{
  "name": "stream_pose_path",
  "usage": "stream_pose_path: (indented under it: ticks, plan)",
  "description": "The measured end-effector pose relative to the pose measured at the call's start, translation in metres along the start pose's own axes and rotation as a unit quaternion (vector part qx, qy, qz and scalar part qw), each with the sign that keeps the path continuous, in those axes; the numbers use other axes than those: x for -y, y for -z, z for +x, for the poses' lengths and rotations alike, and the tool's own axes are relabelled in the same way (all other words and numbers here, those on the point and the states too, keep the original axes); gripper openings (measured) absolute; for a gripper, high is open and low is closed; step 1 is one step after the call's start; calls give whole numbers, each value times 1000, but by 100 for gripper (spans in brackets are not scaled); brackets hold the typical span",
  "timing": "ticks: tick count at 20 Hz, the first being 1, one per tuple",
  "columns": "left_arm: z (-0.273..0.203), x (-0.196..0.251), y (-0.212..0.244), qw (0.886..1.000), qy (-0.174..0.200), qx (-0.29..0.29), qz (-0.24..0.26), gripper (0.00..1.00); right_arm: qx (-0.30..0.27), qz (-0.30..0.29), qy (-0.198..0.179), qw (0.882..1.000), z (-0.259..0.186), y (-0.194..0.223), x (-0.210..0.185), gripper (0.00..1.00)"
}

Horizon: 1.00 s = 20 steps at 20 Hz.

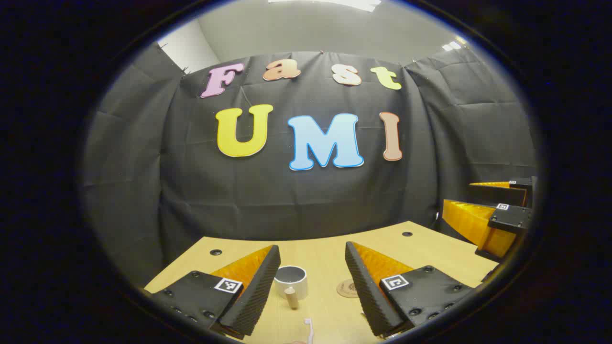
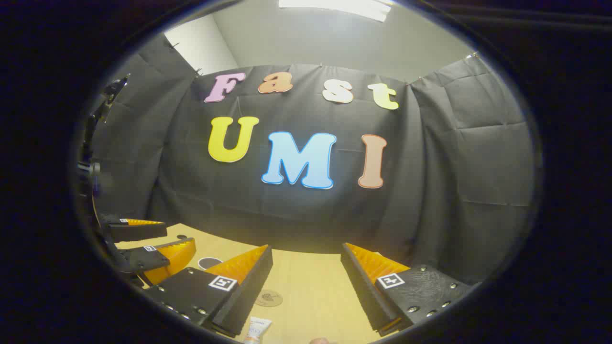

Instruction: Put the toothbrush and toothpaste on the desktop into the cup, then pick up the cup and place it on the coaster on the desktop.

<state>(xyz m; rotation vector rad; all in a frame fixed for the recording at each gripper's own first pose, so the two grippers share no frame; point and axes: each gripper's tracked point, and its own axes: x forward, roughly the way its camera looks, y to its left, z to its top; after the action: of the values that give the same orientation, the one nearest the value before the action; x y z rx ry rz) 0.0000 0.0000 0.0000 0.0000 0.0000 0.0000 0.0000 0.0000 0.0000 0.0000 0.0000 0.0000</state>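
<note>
1. Left gripper spread wide, empty, hovering above the desk; white cup dead ahead, toothbrush just nearer, coaster right of the cup.
2. Right gripper likewise agape, toothpaste below its left finger.
3. Best lowered squarely over the brush handle before pinching.

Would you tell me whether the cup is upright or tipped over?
Upright: in the left gripper view the cup stands on the desktop, its open mouth facing up.
</note>
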Motion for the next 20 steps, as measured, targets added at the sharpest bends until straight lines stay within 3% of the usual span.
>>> stream_pose_path:
  ticks: [6,7,9,10,11,12,13,14,15,17,20]
  plan:
    - [11,-2,19,999,-18,-30,-5,90,0,0,0,1000,0,0,0,91]
    - [10,-1,22,999,-18,-34,-7,99,16,-9,4,1000,5,-5,4,91]
    - [9,2,32,999,-19,-49,-8,99,6,-6,4,1000,6,-4,3,91]
    - [9,4,36,998,-18,-55,-9,90,-16,-12,2,1000,6,4,3,91]
    - [8,7,38,998,-17,-61,-11,90,-20,-6,1,1000,8,6,2,91]
    - [9,11,42,998,-12,-67,-12,99,-23,-2,0,1000,10,8,1,91]
    - [11,13,47,997,-9,-74,-12,99,-25,1,-1,1000,11,10,-1,91]
    - [13,15,53,996,-6,-85,-14,99,-38,4,-3,999,13,15,-2,90]
    - [13,17,62,995,-2,-96,-17,90,-56,9,-9,998,14,25,-5,91]
    - [13,16,76,993,-1,-116,-23,90,-87,23,-24,996,9,45,-10,91]
    - [13,15,105,987,2,-160,-15,90,-166,61,-60,982,7,77,-31,92]
